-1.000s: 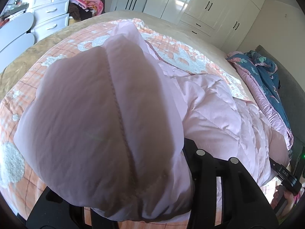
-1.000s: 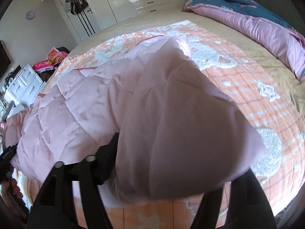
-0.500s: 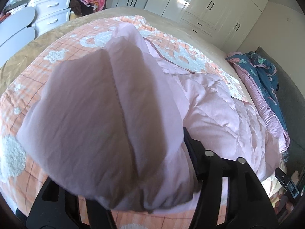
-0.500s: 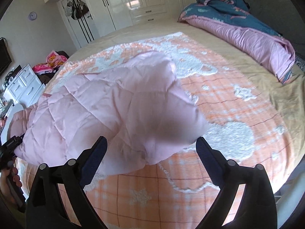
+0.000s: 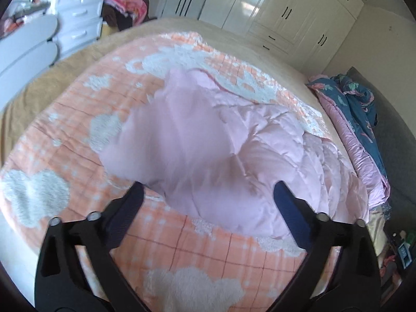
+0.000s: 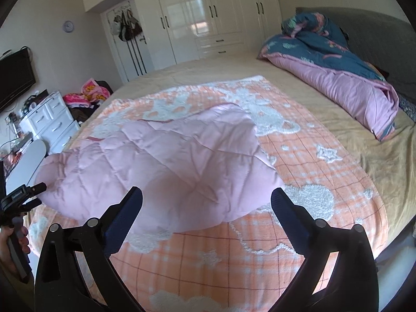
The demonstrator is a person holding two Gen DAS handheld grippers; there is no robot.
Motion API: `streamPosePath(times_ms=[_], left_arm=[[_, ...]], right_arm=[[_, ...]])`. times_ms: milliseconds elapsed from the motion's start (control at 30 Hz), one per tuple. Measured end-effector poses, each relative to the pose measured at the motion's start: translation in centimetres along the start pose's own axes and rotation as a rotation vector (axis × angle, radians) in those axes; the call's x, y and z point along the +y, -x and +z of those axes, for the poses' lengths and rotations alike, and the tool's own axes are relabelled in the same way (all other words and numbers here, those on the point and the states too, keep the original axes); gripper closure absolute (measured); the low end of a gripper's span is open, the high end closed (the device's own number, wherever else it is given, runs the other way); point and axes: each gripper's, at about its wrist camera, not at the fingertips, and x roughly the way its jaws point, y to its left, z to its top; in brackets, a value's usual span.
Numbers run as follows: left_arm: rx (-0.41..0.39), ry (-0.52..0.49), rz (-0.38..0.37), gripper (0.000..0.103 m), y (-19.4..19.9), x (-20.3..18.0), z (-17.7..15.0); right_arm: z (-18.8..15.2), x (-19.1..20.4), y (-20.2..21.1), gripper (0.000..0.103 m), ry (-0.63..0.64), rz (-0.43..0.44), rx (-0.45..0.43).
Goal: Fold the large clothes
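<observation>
The pink quilted coat (image 5: 223,156) has just been released onto the bed (image 6: 351,140) by both hand-held grippers, left (image 5: 206,195) and right (image 6: 206,200), now spread apart, so one fold is judged done.

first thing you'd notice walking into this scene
The pink quilted jacket lies puffed up in the middle of the bed, on an orange plaid blanket with white fluffy shapes. Both the left tongs and the right tongs gape open just short of it, holding nothing. A rumpled blue and pink duvet is heaped by the headboard.
</observation>
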Motion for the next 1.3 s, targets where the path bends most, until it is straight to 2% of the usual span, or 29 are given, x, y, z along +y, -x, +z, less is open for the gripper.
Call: streamPosePath(times_ms=[333,400,500,700,1000,1300], left_arm=[[-0.098,-0.088,0.030,0.009,5.8,-2.3,-1.1],[-0.112,-0.100,0.025,0.009,6.5,-2.8,-1.4],[-0.137,-0.133,0.021,0.009,7.8,-3.9,-2.3],[-0.172,-0.183,0.010,0.009,9.3,-5.2,-3.9],[-0.170,-0.238,-0.027,0.009,9.4,-6.9,-6.7],[-0.121,-0.292,-0.049,0.009,7.5,-8.2,-9.8]], right_arm=[[-0.5,1.7,4.4,0.004,0.068,0.016,-0.109],[-0.9,2.1,5.9,0.004,0.083,-0.019,-0.180],[-1.4,2.5,7.3,0.004,0.104,-0.028,-0.232],[-2.1,3.4,9.2,0.004,0.136,-0.002,-0.263],[-4.2,4.8,9.7,0.004,0.182,0.003,-0.219],[-7.6,6.0,6.4,0.004,0.177,0.019,-0.076]])
